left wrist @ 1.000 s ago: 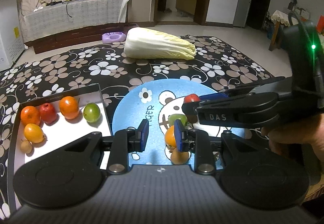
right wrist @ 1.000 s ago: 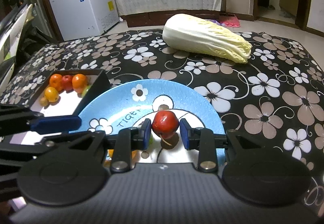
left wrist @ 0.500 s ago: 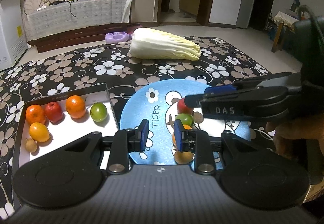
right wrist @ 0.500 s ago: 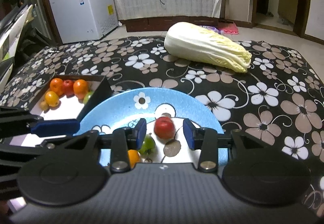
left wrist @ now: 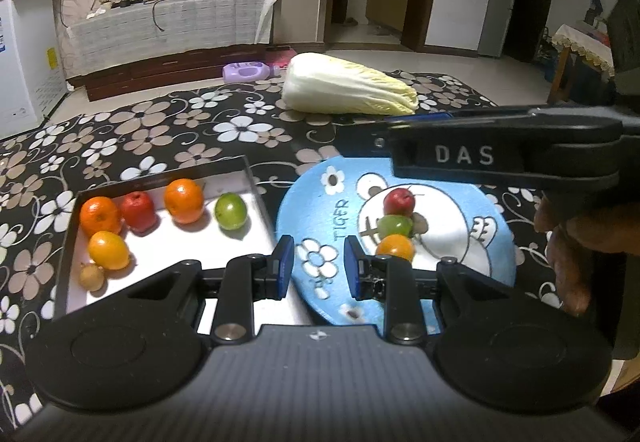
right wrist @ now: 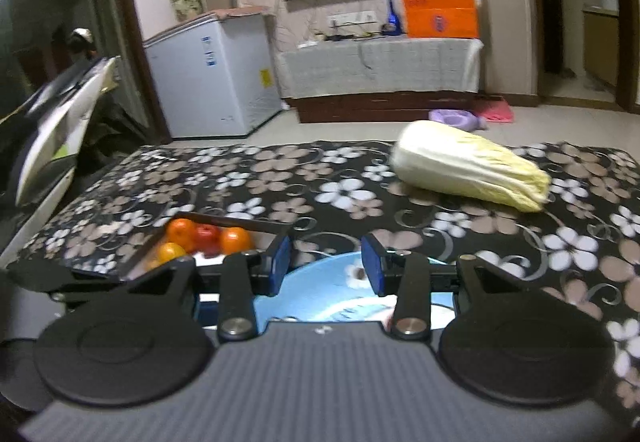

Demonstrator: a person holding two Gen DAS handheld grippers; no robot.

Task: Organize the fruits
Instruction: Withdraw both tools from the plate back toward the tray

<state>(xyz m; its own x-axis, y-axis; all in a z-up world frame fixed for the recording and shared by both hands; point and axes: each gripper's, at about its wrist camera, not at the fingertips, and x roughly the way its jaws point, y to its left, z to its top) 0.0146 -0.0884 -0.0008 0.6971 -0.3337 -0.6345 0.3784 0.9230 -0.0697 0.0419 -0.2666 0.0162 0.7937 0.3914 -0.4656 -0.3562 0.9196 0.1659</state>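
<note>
3 fruits line the blue plate (left wrist: 316,202); right claw (right wrist: 326,262) holds nothing

The left wrist camera looks steeply down, close over the black-rimmed white tray of fruit (left wrist: 72,226) and round blue cartoon plate (left wrist: 312,210). The right wrist camera faces more level, across the floral-clothed worktop (right wrist: 248,178) toward the room. Both share tray (right wrist: 260,227), plate (right wrist: 320,270) and pale napa cabbage (left wrist: 348,90) (right wrist: 468,170).
</note>
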